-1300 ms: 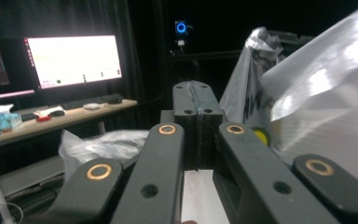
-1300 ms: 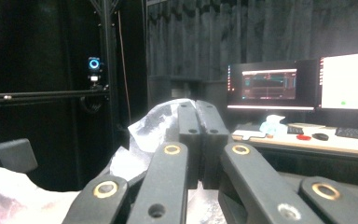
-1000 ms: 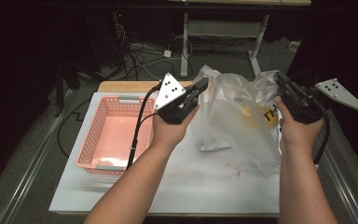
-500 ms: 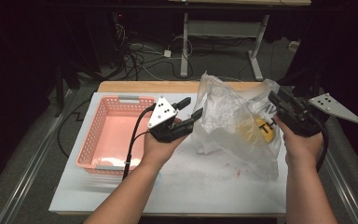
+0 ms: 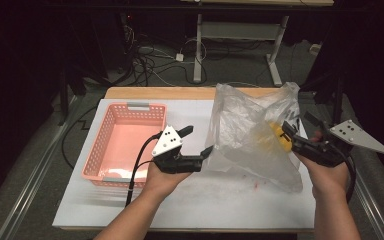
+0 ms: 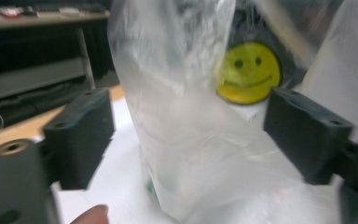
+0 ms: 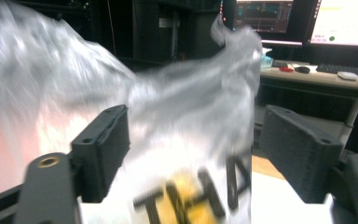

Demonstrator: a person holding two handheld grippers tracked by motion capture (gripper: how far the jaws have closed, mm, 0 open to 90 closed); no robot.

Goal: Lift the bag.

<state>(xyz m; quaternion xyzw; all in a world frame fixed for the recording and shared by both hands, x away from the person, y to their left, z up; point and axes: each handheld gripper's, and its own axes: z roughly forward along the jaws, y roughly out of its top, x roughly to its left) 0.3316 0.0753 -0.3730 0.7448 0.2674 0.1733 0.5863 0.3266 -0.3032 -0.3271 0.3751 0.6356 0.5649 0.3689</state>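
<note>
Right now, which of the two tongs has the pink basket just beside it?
The left tongs, held between the pink basket and the clear plastic bag. The right tongs are at the bag's far side, away from the basket.

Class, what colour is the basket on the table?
Pink basket; the high view shows it best.

Plastic bag [image 7: 186,154]: black letters "THA" legible, remainder cut off. Yellow smiley face sign [image 6: 248,72] on the bag.

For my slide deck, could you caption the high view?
Both grippers, left and right, open beside a clear plastic bag on the white table, pink basket alongside.
</note>
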